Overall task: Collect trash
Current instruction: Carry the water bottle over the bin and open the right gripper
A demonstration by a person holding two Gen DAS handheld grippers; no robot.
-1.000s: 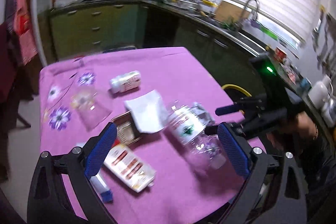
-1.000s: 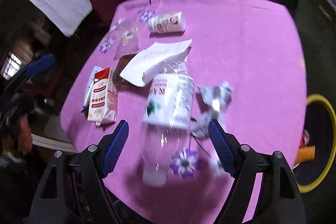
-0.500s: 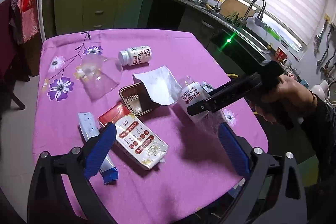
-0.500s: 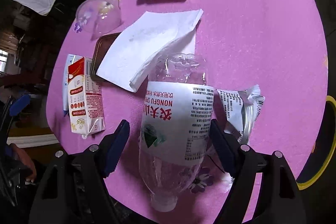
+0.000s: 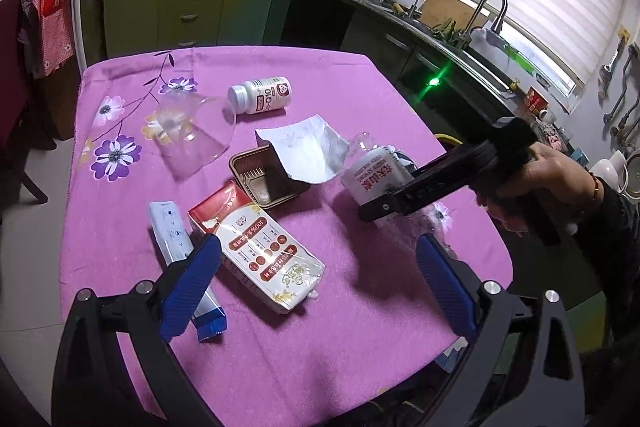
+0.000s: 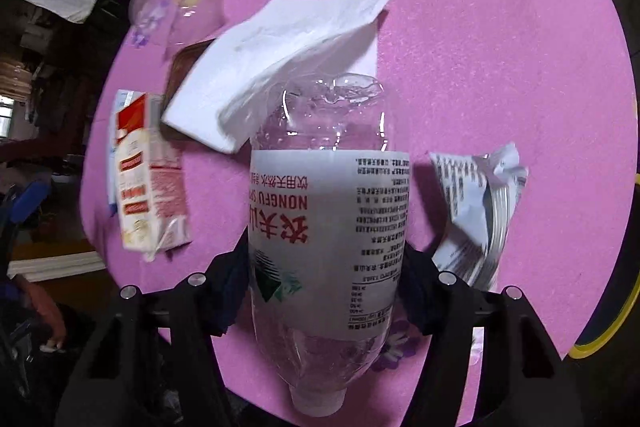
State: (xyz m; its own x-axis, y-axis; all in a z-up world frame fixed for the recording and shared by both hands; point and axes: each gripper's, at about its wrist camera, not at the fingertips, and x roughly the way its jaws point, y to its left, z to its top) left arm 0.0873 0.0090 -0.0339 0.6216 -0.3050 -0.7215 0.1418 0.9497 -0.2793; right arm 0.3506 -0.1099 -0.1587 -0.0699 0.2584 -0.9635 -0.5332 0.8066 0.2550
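Trash lies scattered over the pink flowered tablecloth [image 5: 360, 95]; findings run left to right in the right wrist view. At far left a milk carton [image 6: 150, 175] lies on its side, untouched. Next, a white paper napkin [image 6: 276, 59] drapes over a brown tray [image 6: 182, 67], one corner tucked against the base of the plastic water bottle [image 6: 326, 223]. That bottle, empty and lying flat, cap end toward the camera, sits between the jaws of the right gripper [image 6: 324, 275], which are closing on its labelled middle; the pads appear to be at the label, but firm contact cannot be confirmed. Just right of it lies a crumpled foil wrapper [image 6: 478, 211], close to the right-hand finger.

Recommendation: finish the squeeze gently, since a thin empty bottle should buckle or squirt out under hard pressure. Lift straight up so the napkin and wrapper are not dragged.

The left gripper [image 5: 316, 283] hangs released above the carton, holding nothing.
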